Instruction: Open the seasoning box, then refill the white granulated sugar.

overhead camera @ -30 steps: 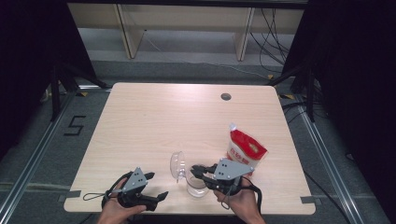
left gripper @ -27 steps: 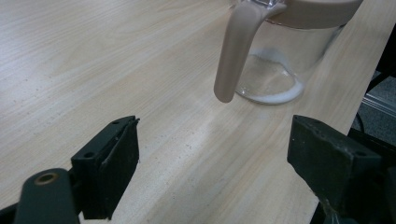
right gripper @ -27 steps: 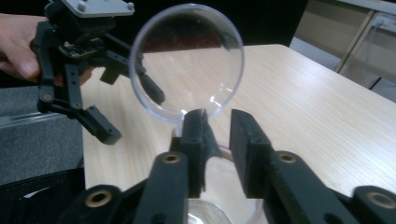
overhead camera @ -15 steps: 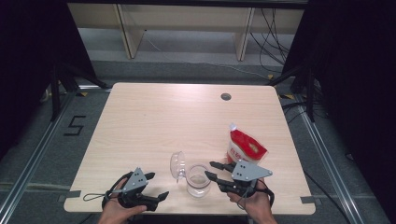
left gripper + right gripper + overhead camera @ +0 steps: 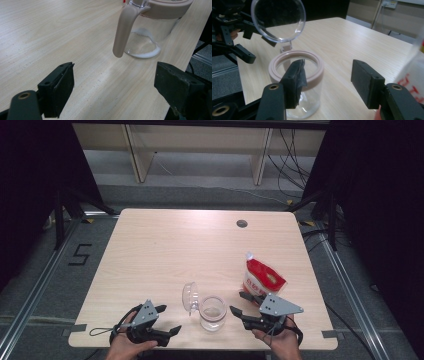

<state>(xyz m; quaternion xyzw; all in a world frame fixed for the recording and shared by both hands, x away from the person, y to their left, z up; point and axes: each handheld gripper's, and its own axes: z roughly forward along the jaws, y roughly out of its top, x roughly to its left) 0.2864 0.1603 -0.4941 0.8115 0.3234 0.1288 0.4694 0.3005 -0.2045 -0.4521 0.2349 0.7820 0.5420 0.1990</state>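
Bright overhead light glares on the table [image 5: 165, 245], surroundings dark, near jaws slightly blurred

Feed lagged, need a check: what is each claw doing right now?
Left claw: open, empty, short of the jar.
Right claw: has just been opening, empty, beside the jar.

black two-jaw claws [image 5: 169, 319] with grey triangular plates, trailing cables

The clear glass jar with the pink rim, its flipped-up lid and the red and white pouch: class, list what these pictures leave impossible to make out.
- Clear glass jar with the pink rim: left gripper view, top cut off by the frame edge.
- Red and white pouch: right gripper view, blurred and cut by the right edge; print unreadable. In the high view the print is too small.
- Jar's base: right gripper view, partly hidden behind the right gripper.
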